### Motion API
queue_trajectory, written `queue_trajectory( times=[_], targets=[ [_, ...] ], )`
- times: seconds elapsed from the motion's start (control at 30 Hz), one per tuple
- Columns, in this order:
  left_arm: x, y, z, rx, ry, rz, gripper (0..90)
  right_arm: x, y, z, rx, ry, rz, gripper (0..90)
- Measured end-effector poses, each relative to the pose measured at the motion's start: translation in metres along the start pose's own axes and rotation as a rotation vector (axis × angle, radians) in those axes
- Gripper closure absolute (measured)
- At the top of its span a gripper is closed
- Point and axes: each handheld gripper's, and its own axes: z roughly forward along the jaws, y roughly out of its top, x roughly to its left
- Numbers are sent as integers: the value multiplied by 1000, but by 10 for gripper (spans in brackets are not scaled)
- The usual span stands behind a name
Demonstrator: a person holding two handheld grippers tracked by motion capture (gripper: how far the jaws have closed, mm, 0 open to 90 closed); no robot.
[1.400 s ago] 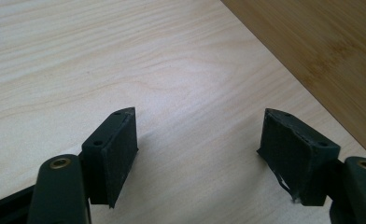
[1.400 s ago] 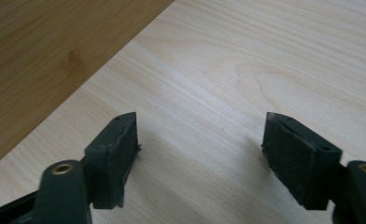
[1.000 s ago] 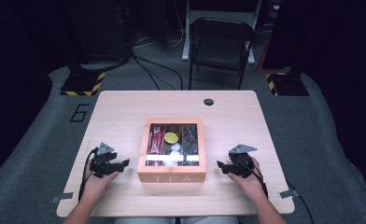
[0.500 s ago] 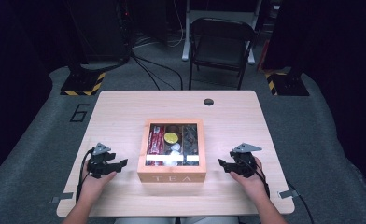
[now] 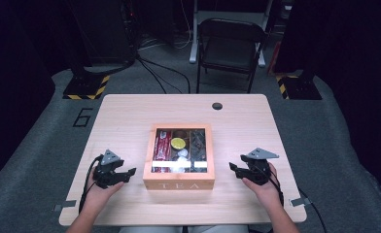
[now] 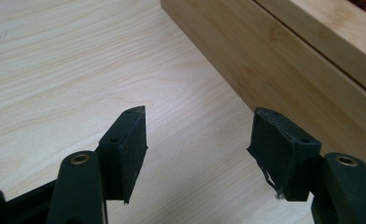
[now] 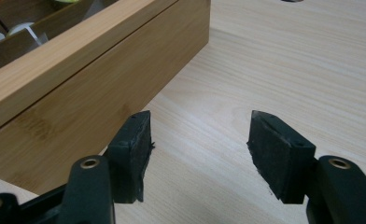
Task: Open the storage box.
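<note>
From above, the person's left hand (image 5: 97, 190) comes in from the bottom edge with the forearm angled up and slightly right, holding the left gripper (image 5: 129, 172) low over the table (image 5: 130, 111). Its jaws point right, toward the left wall of the wooden tea box (image 5: 179, 184) (the word TEA shows on its front face), and stop a little short of it. The jaws are spread apart with nothing between them. A grey three-cornered plate (image 5: 111, 157) sits on top of this gripper, and its cable (image 5: 86, 187) loops back beside the wrist.

The left gripper view shows what the high view cannot — the two black pads (image 6: 130, 144) stand wide apart over bare wood grain, and the box's side rises just ahead and to the right of the right-hand pad, with the seam between lid and body visible.

The box sits between the two grippers, its clear-topped lid showing compartments with red packets (image 5: 162, 145), a yellow round item (image 5: 178, 143) and small white pieces (image 5: 181, 155).

Right of the box, the right hand (image 5: 262, 187) mirrors the left — forearm angled up and left, right gripper (image 5: 232, 168) pointing at the box's right wall, near it but apart. Its jaws are also released and empty. The right gripper view brings the box's corner in just ahead and to the left of the left-hand pad (image 7: 137, 149). Through the lid, pale items show at that view's top left, though too blurred to identify.
</note>
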Motion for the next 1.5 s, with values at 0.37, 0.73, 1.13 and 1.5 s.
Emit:
queue_trajectory(
  times=[0.37, 0.73, 1.13, 1.5],
  targets=[
    [-3, 10, -13, -35, -59, -51, 375, 5, 10, -9, -54, 70, 68, 394],
    [-9, 36, -29, -49, -56, -53, 378, 34, 40, -26, -4, 88, -11, 385],
    [-18, 50, -40, -129, -105, -84, 345, 47, 48, -24, -19, 136, -14, 287],
    [-31, 40, -41, -118, -139, -32, 413, 67, 46, -32, -4, 169, -109, 394]
  ],
)
